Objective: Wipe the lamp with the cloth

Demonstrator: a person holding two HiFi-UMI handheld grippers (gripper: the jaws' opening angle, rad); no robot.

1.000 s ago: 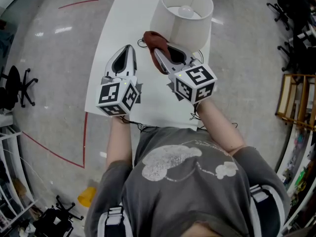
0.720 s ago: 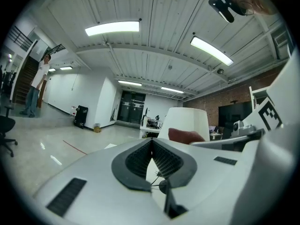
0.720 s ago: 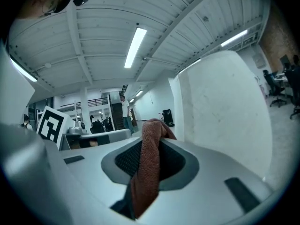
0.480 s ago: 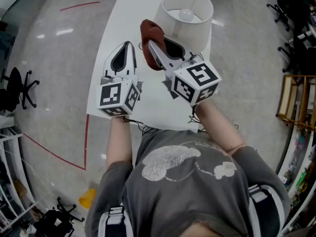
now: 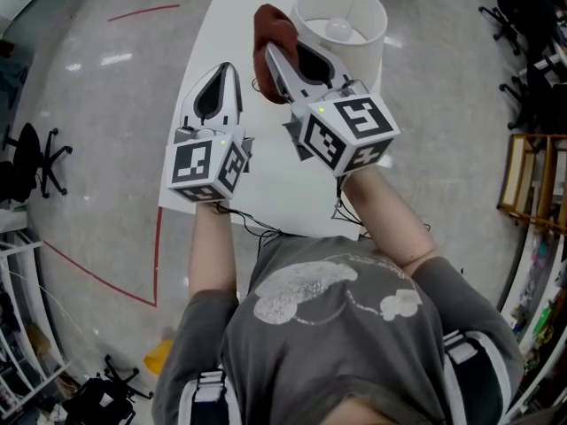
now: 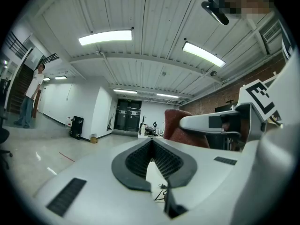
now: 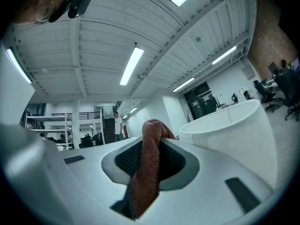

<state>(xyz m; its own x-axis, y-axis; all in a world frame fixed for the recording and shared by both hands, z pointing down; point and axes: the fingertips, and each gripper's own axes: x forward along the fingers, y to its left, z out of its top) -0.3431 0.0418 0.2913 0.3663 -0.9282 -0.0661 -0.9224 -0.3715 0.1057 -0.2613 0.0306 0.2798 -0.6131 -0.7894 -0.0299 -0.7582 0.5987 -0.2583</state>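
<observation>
Head view: rust-red terry cloth (image 5: pixel 273 27) bunched up at the right gripper (image 5: pixel 273 56) tips, just left of the white drum-shade lamp (image 5: pixel 365 56) on the white table (image 5: pixel 266 175).

Left gripper view: left gripper (image 6: pixel 151 144) pinched together, nothing in it.

Right gripper view: clamped tight on that cloth, shade just right.

The lamp (image 5: pixel 361 44) stands at the table's (image 5: pixel 266 189) far right corner. The cloth (image 5: pixel 270 27), clamped in the right gripper (image 5: pixel 276 60), is just left of it; the left gripper (image 5: pixel 227 71) is farther left.

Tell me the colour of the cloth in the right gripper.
Reddish brown; the cloth shows best in the right gripper view.
</observation>
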